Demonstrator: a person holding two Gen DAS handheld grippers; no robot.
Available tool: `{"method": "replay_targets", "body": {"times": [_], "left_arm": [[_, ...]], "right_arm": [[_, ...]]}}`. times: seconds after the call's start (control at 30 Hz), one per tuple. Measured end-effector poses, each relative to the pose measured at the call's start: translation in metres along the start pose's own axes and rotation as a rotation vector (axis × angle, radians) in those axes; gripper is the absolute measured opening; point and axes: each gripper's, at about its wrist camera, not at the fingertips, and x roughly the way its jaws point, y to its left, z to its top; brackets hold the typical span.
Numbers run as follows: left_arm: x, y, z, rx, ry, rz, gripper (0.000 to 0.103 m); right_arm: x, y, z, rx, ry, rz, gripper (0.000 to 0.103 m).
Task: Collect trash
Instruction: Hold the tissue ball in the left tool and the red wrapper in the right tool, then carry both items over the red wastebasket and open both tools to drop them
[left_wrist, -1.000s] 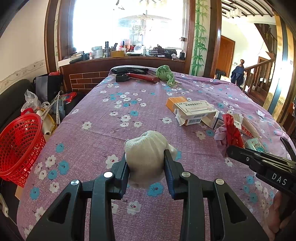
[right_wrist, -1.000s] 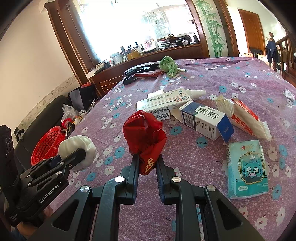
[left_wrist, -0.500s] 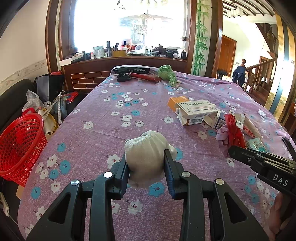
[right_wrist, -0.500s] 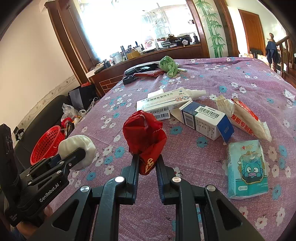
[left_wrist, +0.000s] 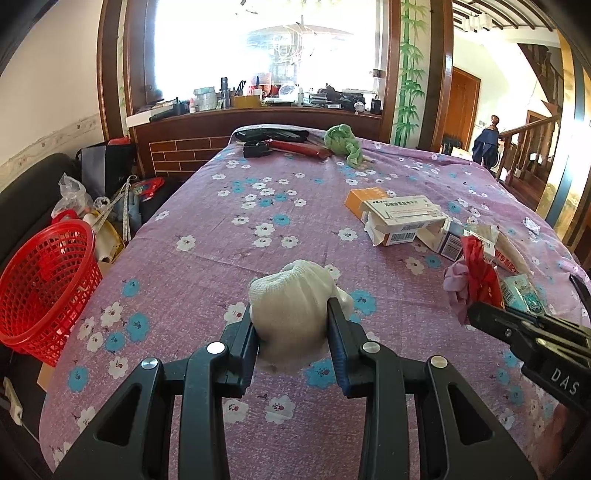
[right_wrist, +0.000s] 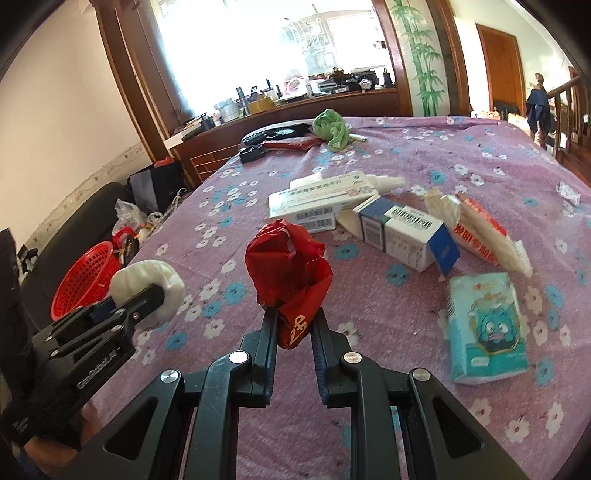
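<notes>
My left gripper (left_wrist: 291, 317) is shut on a crumpled white cloth wad (left_wrist: 291, 295), held just above the purple flowered tablecloth (left_wrist: 236, 243). The same white wad (right_wrist: 155, 284) shows at the left of the right wrist view. A crumpled red wrapper (right_wrist: 288, 269) with gold print is pinched in my right gripper (right_wrist: 293, 325); the red wrapper (left_wrist: 480, 277) also appears at the right of the left wrist view. A red mesh basket (left_wrist: 44, 280) stands off the table's left edge, lower than the tabletop.
Medicine boxes (right_wrist: 402, 236), a long white carton (right_wrist: 317, 199), a red-and-white packet (right_wrist: 480, 236) and a tissue pack (right_wrist: 484, 325) lie on the right half. A green cloth (left_wrist: 343, 142) and dark items sit at the far end. Bags crowd the floor by a dark sofa (left_wrist: 22, 192).
</notes>
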Motion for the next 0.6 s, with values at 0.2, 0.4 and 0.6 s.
{"method": "replay_targets", "body": {"times": [0.2, 0.4, 0.6], "left_arm": [[-0.005, 0.010, 0.004, -0.024, -0.005, 0.010, 0.033], [-0.009, 0.020, 0.006, -0.045, -0.014, 0.017, 0.033], [-0.015, 0.033, 0.009, -0.067, -0.029, 0.023, 0.033]], "right_arm": [[0.000, 0.006, 0.001, -0.014, 0.008, -0.002, 0.019], [-0.001, 0.019, 0.003, -0.041, 0.017, 0.014, 0.019], [0.001, 0.031, 0.007, -0.052, 0.034, 0.044, 0.019]]}}
